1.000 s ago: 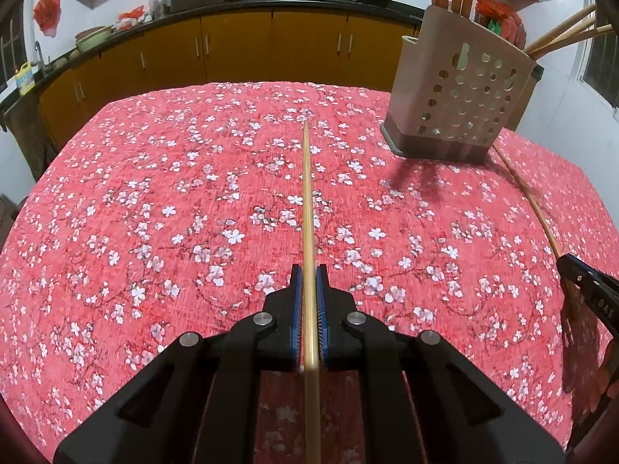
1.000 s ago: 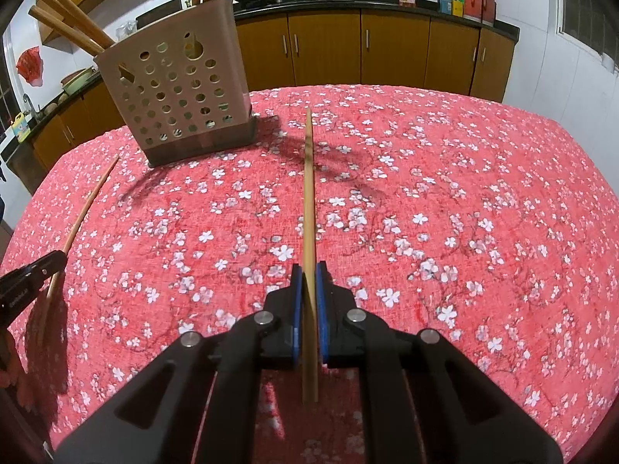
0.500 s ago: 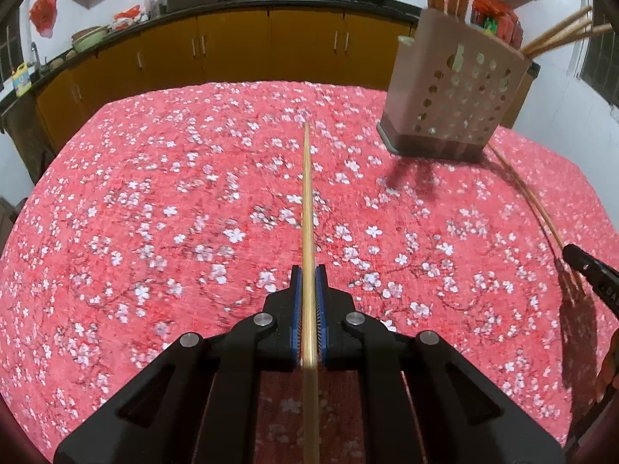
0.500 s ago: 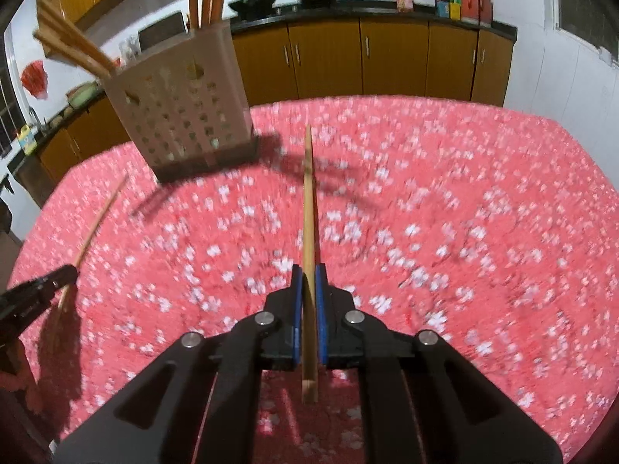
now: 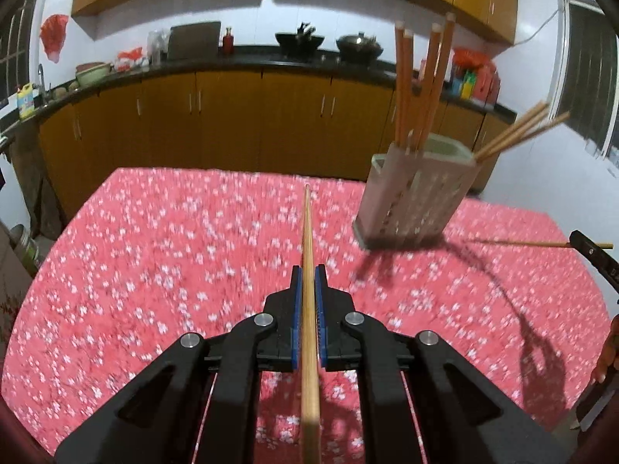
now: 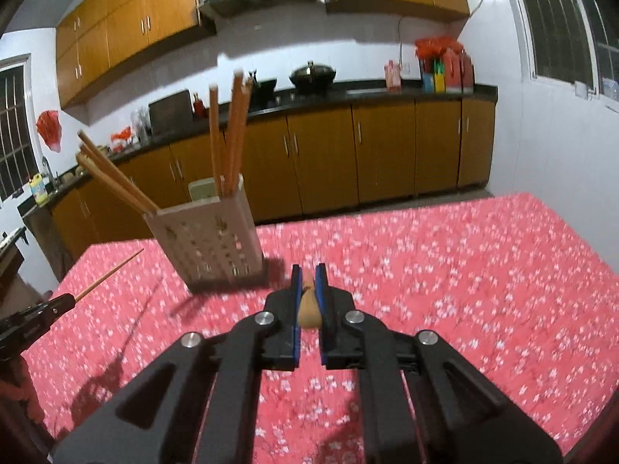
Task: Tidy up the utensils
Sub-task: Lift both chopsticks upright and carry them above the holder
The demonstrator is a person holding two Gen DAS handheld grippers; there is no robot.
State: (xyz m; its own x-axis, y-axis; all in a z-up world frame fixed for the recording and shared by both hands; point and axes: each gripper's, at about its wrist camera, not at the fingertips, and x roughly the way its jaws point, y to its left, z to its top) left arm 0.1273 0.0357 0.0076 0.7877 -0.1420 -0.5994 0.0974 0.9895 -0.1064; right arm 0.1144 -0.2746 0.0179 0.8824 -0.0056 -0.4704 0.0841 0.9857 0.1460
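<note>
The left gripper is clamped on 1 chopstick, which runs straight forward between its blue pads and hangs above the red floral cloth of the bench. The right gripper is closed on a second chopstick, seen end-on in its own view as a short stub; in the left wrist view that stick shows as a thin line near the bench's right edge, level and pointing toward the utensil holder.

The holder, a pale perforated caddy, stands toward the far edge of the bench, right of centre in the left wrist view. It already carries 2 groups of chopsticks: about 4 upright ones in 1 compartment and about 3 leaning ones angled out of the other end.

No loose utensils show on the cloth, so the sorting looks nearly finished. What appears to remain is dropping these 2 held sticks into the holder. Neither tip is over an opening yet, and motion blur hides the finer details.
</note>
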